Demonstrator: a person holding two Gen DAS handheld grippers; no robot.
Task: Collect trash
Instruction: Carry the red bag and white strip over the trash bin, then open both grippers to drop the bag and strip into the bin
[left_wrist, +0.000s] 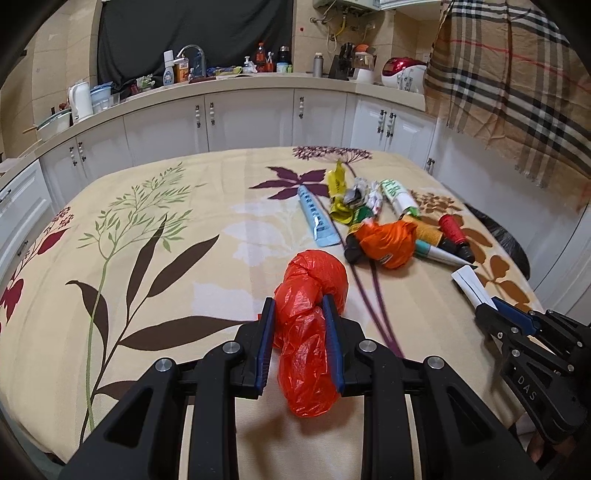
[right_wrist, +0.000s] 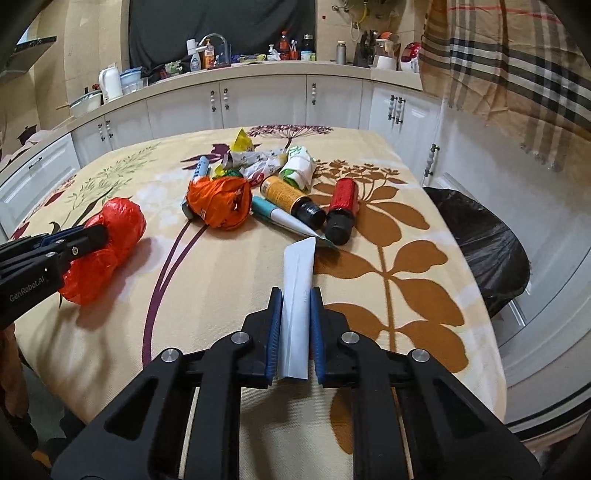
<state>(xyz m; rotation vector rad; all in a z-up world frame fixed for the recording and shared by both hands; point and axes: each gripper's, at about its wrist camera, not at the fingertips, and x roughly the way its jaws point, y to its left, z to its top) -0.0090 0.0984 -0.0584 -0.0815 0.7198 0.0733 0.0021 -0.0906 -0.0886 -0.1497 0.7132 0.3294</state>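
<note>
My left gripper (left_wrist: 300, 308) is shut on a crumpled red plastic bag (left_wrist: 310, 295) that rests on the flowered tablecloth; the same red bag (right_wrist: 110, 236) shows at the left of the right wrist view, with the left gripper (right_wrist: 98, 232) clamped on it. My right gripper (right_wrist: 296, 295) is shut on a flattened white tube (right_wrist: 297, 295), whose tip points at the trash pile. In the left wrist view the right gripper (left_wrist: 489, 304) holds that white tube (left_wrist: 471, 284) at the right edge.
A trash pile lies mid-table: orange bag (right_wrist: 218, 201), yellow bottle (right_wrist: 286, 195), red bottle (right_wrist: 341, 210), blue tube (left_wrist: 317, 218), wrappers (right_wrist: 258, 162). A bin lined with a black bag (right_wrist: 484, 236) stands right of the table (right_wrist: 406, 332). Kitchen cabinets (right_wrist: 258, 103) run behind.
</note>
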